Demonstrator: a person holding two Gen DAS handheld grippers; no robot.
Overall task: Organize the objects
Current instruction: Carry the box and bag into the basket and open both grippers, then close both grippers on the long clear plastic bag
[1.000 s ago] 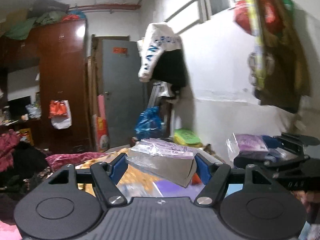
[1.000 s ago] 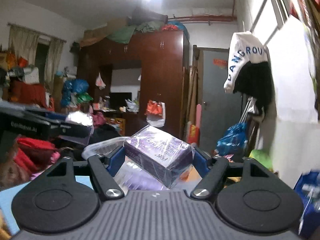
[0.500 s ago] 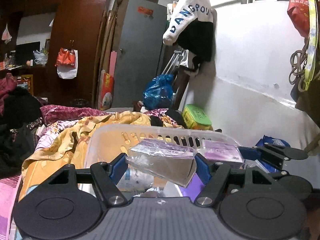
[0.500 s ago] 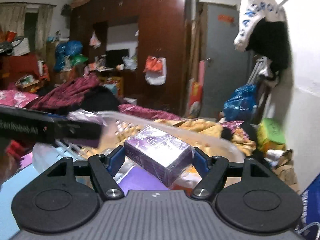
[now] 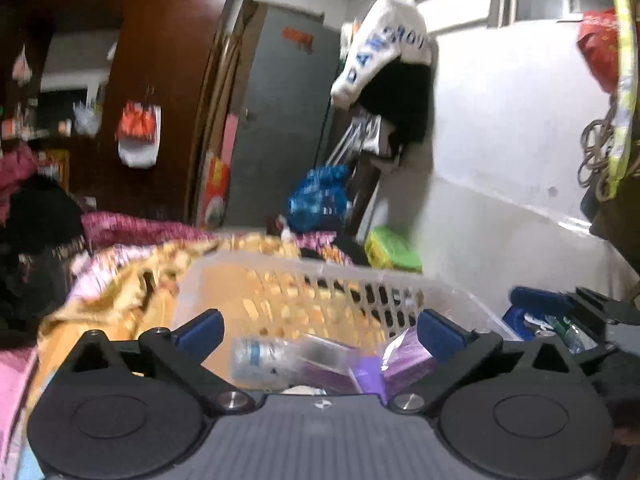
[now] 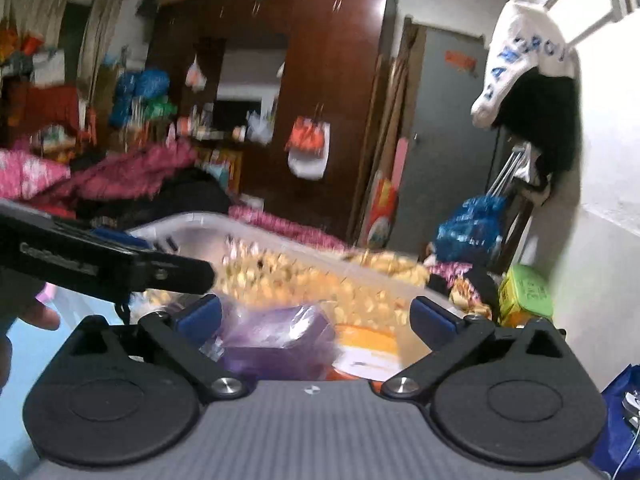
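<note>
A clear plastic basket [image 5: 320, 272] with slotted walls stands before both grippers; it also shows in the right wrist view [image 6: 208, 220]. My left gripper [image 5: 318, 330] is open and empty above the basket. Below it lie a clear wrapped packet [image 5: 276, 354] and purple packs [image 5: 404, 364]. My right gripper [image 6: 316, 318] is open and empty above the basket. A purple wrapped box [image 6: 280, 340] and an orange and white pack [image 6: 368, 352] lie in the basket below it. The left gripper shows at the left of the right wrist view [image 6: 100, 264].
A yellow blanket [image 5: 120, 300] and pink bedding [image 5: 132, 228] lie around the basket. A green box [image 5: 392, 250] and blue bag [image 5: 320, 198] sit by the white wall. A dark wardrobe [image 6: 320, 100] and grey door [image 5: 280, 120] stand behind. A blue bag [image 6: 616, 420] lies at the right.
Both grippers have opened and let go: the wrapped packet left the left gripper and the purple box left the right gripper. Both now lie in the basket.
</note>
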